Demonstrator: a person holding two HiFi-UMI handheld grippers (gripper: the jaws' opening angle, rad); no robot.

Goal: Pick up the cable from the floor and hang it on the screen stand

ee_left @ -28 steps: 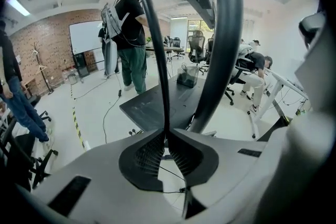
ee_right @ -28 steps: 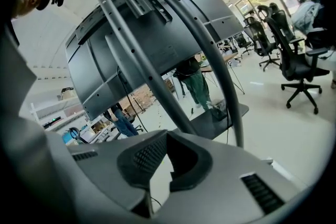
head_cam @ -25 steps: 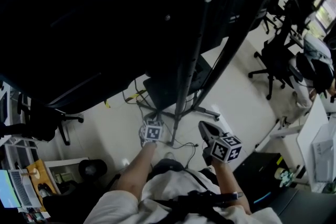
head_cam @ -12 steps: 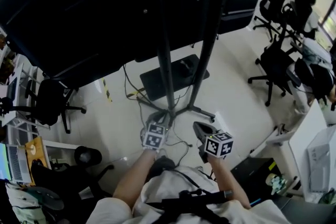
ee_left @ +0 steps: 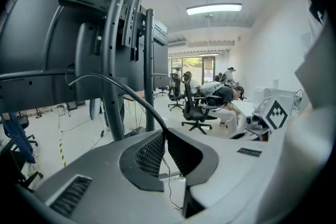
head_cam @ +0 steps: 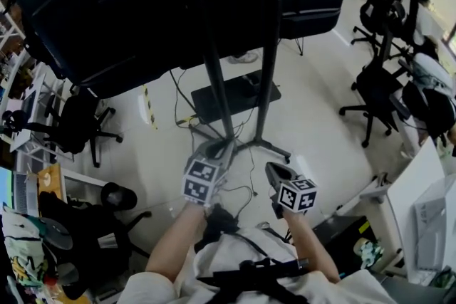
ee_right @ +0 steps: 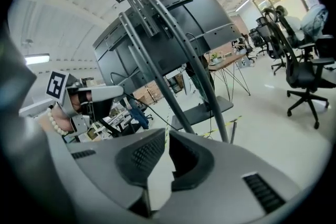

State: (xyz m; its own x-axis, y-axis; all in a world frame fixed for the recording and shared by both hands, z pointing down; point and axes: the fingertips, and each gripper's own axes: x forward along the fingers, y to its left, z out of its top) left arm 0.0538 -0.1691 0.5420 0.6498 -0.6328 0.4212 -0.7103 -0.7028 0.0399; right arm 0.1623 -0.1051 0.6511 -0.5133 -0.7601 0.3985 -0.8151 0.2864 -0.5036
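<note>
Left gripper (ee_left: 165, 132) clenched on the cable (ee_left: 118, 81), which arcs from the tips toward ten o'clock, up beside the screen stand (ee_left: 111, 60). Likely raised off the floor (head_cam: 313, 117) to reach a hanging point. Right gripper (ee_right: 167, 135), at three o'clock: jaws have just been opening, slightly parted, empty, probably freed to guide.

Black office chairs (head_cam: 374, 90) at right, striped floor tape (head_cam: 149, 108), white desk (head_cam: 415, 185)
</note>
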